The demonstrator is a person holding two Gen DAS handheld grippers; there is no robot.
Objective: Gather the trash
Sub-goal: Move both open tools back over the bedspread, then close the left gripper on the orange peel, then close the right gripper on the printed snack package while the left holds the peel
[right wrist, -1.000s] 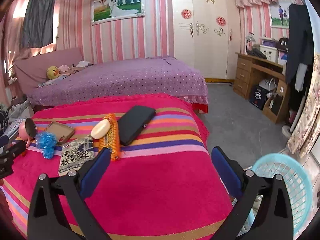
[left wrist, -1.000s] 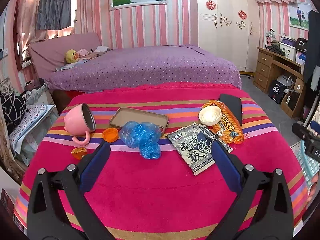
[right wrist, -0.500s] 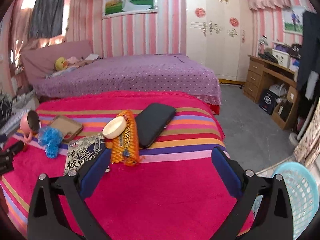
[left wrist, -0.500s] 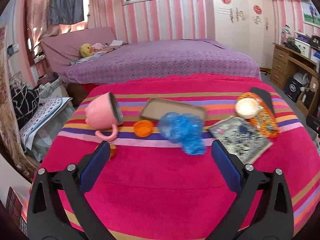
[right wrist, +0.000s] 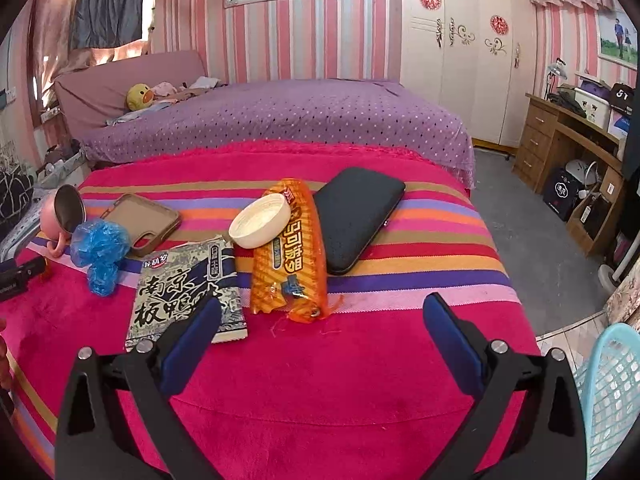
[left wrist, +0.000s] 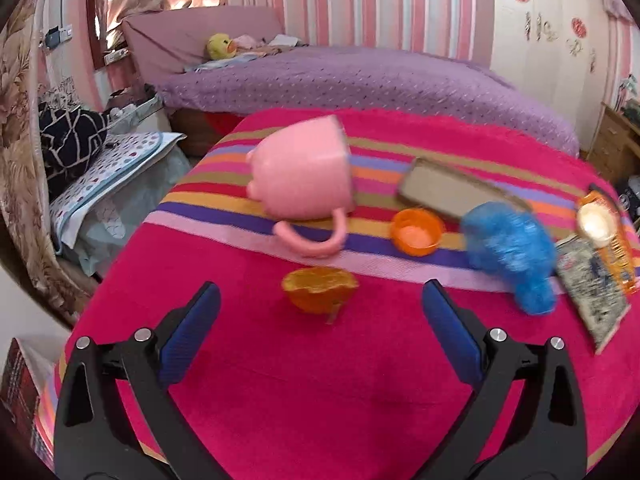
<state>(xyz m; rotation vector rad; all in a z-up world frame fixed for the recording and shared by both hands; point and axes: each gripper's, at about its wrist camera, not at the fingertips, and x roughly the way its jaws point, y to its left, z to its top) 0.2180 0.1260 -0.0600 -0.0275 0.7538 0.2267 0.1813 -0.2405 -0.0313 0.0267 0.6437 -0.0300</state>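
While lying lengthwise away from camera, orange wrapper (right wrist: 289, 252) props a white lid (right wrist: 260, 227).

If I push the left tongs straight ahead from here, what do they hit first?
Most likely the orange peel, which lies on the blanket centred between the open left tongs. Beyond it lies the tipped pink mug. Depth is hard to judge through the fisheye.
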